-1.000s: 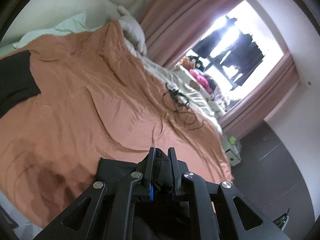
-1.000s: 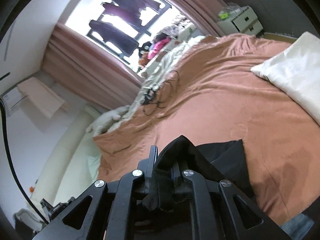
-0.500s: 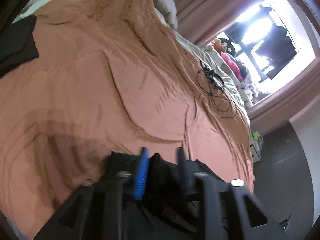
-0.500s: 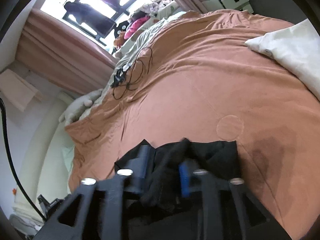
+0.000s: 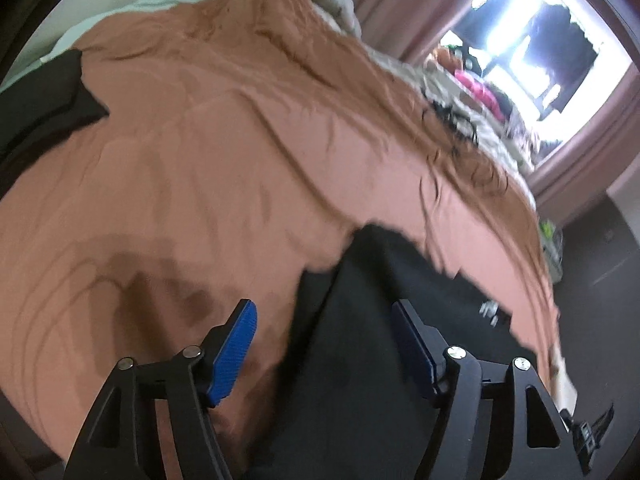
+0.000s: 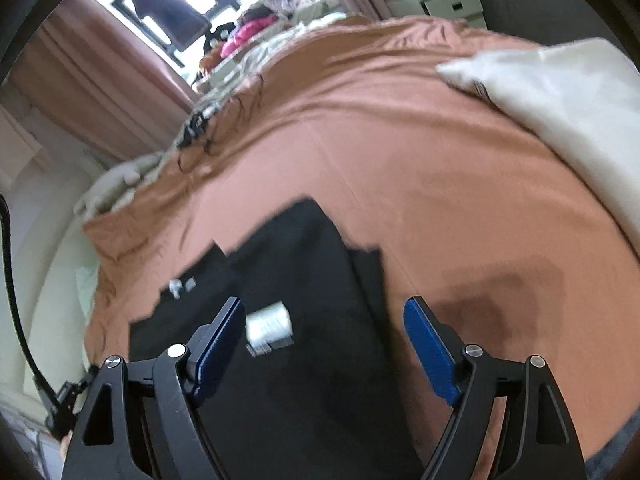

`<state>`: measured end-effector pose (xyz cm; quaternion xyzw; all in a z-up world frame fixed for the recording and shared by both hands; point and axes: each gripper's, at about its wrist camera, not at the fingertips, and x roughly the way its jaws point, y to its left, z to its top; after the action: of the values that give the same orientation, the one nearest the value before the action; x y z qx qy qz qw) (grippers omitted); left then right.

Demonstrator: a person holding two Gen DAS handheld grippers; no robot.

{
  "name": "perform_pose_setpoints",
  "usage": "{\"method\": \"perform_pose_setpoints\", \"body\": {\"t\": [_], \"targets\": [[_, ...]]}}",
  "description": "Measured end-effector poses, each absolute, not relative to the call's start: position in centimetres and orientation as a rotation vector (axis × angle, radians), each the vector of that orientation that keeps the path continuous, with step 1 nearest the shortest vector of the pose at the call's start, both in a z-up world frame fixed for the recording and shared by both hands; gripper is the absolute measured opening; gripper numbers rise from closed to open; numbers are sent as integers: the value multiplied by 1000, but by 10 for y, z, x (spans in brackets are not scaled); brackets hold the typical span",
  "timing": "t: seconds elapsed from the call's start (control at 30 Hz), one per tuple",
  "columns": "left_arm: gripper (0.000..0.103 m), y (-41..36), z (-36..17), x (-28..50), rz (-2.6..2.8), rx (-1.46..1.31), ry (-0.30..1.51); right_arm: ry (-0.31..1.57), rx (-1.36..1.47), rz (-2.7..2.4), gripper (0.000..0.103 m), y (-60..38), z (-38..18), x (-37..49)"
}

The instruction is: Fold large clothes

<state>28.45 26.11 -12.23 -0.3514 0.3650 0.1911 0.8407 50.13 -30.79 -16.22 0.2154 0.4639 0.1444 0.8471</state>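
A black garment lies on the terracotta bedspread close under both grippers. In the left wrist view my left gripper has its jaws opening, blue pads wide apart, the cloth lying loose between and below them. In the right wrist view the same black garment shows a white label. My right gripper also has its jaws opening, spread over the cloth and pressing on nothing. Another black piece lies at the left edge of the bed.
A white pillow lies at the right of the bed. Black cables sprawl near the far side. Beyond stand pink curtains, a bright window with hanging clothes, and a small white drawer unit.
Both grippers were shut on folds of the black garment. They sank toward the bed and their jaws came apart, letting the cloth drop flat onto the bedspread.
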Motion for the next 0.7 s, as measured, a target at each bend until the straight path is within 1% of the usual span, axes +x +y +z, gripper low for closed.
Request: {"method": "perform_pose_setpoints", "body": {"t": [0.1, 0.17, 0.3, 0.33, 0.37, 0.4, 0.43, 0.47, 0.5, 0.53, 0.57, 0.6, 0.7], "targets": [[66, 256, -138, 269, 392, -737, 817, 1006, 433, 312, 81, -314, -172, 486], [65, 253, -147, 259, 390, -738, 841, 1024, 418, 322, 75, -316, -178, 474], [65, 241, -164, 240, 386, -722, 884, 1060, 409, 344, 70, -319, -191, 452], [63, 239, -167, 236, 384, -720, 894, 1072, 409, 348, 65, -320, -195, 446], [60, 236, -171, 233, 378, -721, 902, 1081, 408, 350, 54, -320, -198, 442], [51, 233, -174, 229, 368, -726, 908, 1085, 407, 351, 45, -319, -201, 438], [38, 231, -177, 225, 354, -737, 911, 1085, 412, 355, 30, -318, -202, 435], [30, 228, -177, 222, 341, -745, 908, 1068, 410, 352, 25, -318, -201, 431], [17, 226, -176, 221, 331, -742, 905, 1055, 404, 352, 22, -317, -199, 430], [13, 222, -176, 219, 331, -724, 902, 1041, 395, 356, 16, -315, -196, 428], [10, 219, -173, 217, 338, -699, 897, 1032, 388, 353, 14, -313, -192, 427], [5, 217, -171, 216, 336, -687, 893, 1026, 384, 349, 13, -312, -190, 428], [5, 217, -171, 213, 344, -706, 893, 1010, 382, 338, 9, -311, -186, 433]]}}
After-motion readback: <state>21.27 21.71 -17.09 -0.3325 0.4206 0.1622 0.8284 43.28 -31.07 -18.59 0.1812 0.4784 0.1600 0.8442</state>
